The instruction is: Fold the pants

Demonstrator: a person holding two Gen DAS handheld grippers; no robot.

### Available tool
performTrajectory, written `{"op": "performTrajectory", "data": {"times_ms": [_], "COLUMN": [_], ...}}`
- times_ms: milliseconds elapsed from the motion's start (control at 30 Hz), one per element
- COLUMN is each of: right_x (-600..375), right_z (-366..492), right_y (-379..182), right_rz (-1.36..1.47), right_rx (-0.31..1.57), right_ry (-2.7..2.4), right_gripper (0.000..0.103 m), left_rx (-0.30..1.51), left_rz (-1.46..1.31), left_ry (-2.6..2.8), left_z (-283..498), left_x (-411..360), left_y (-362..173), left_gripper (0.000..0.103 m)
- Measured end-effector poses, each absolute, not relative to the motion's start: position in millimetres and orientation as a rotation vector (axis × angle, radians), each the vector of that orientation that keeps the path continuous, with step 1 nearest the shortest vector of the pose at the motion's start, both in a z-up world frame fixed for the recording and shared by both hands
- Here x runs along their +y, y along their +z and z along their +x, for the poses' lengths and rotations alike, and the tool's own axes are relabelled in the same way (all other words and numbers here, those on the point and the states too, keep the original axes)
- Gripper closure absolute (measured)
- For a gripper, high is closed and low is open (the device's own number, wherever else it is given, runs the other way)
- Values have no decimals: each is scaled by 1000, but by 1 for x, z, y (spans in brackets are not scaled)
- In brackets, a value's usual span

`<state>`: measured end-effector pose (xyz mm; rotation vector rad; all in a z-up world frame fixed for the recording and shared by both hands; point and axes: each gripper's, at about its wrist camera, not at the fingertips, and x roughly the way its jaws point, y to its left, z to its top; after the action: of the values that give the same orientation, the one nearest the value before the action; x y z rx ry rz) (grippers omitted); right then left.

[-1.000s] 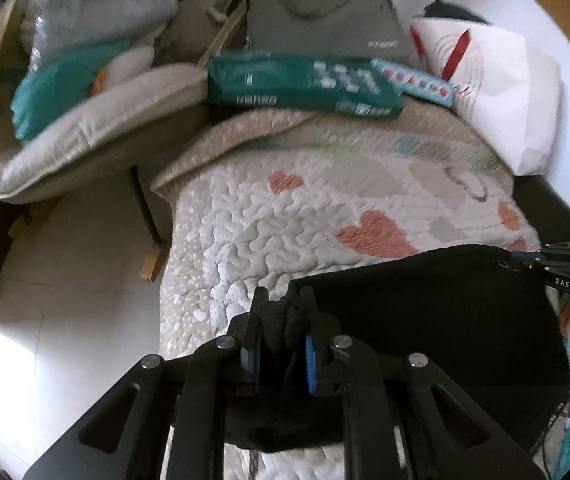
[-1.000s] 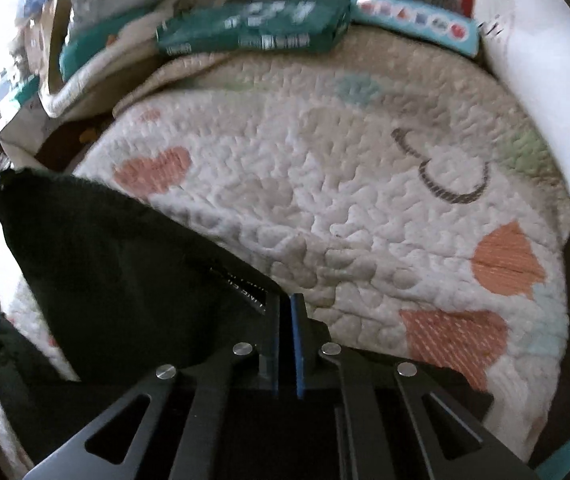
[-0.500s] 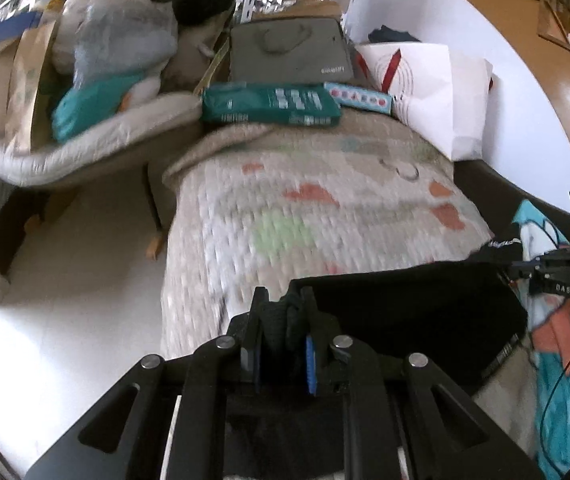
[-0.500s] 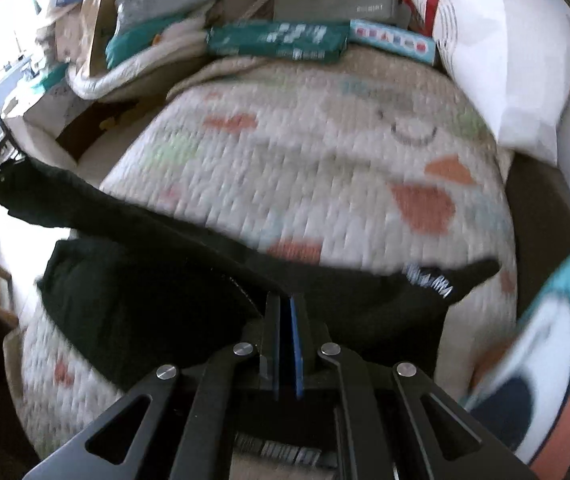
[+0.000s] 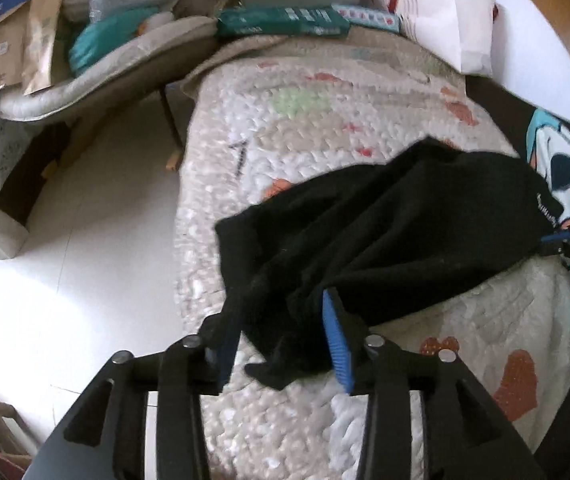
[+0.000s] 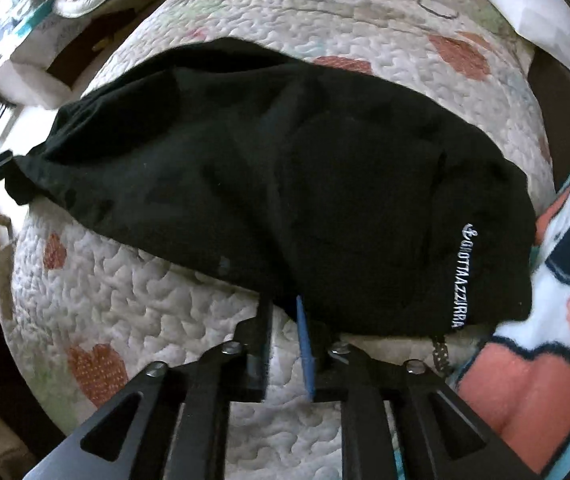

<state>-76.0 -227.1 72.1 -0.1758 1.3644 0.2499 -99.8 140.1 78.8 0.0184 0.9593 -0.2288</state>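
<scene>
Claws (image 5: pixel 281 328) (image 6: pixel 283 320) opening, black pants (image 6: pixel 285 168) loose between both.

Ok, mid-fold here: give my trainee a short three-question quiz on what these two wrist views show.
1. True or false: the black pants lie on the bare floor.
2. Which colour is the lettering on the pants? A white, B red, C yellow.
3. Fill in: the blue pads on the left gripper fingers stand ____ of the cloth hanging between them.

Key
1. False: they lie bunched on the quilted heart-print cover.
2. A.
3. Clear: the left gripper is opening, cloth loose between its fingers. The right gripper is opening too, the hem just past its tips.
</scene>
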Motion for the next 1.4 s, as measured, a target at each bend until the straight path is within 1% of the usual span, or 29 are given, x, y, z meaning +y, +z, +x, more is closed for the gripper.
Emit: {"op": "performTrajectory", "data": {"times_ms": [33,67,100,233,333,400,567,700,833,900,933,967,1000,1033,1067,1133,1233,1400], "right_x": [-229,-229,-229,-213,-180,-151,-42,47,100,116,120,121,120,118,116,113,117,130], "right_z": [-77,-77,-78,-72,-54,-41,-26,-26,-34,-42,-44,-45,-43,-40,-35,-27,-10,16], "right_y": [77,82,90,116,126,128,115,89,60,45,39,34,33,35,40,47,61,57], "right_rz": [-173,-172,-168,-177,-166,-157,-205,-313,-436,-509,-541,-562,-554,-527,-489,-460,-412,-378], "right_rx": [1349,1332,1307,1237,1195,1166,1125,1100,1109,1119,1121,1125,1124,1131,1133,1111,1082,1090], "right_ry": [237,230,229,264,336,408,676,864,969,992,986,977,961,955,945,928,896,848], "right_gripper": [59,46,44,44,44,44,51,51,51,51,55,66,70,76,79,82,82,81], "left_rx": [947,935,921,865,855,867,829,796,796,797,793,789,783,776,770,755,741,760], "left_rz": [-6,-31,-63,-252,-337,-339,-327,-355,-401,-430,-445,-446,-445,-441,-435,-427,-436,-470], "left_ry": [-221,-213,-203,-123,-86,-53,9,70,118,121,123,127,132,136,137,140,137,150], "left_z": [-102,-104,-104,-99,-79,-60,-25,-20,-16,-15,-14,-15,-15,-17,-17,-19,-22,-21], "left_x": [149,157,167,210,219,216,216,240,265,272,275,275,275,275,274,273,274,283], "left_y": [84,89,94,114,121,123,125,123,120,119,120,121,122,124,126,129,133,127], "left_gripper": [61,59,58,57,57,57,57,57,57,57,57,57,57,57,57,57,56,56]}}
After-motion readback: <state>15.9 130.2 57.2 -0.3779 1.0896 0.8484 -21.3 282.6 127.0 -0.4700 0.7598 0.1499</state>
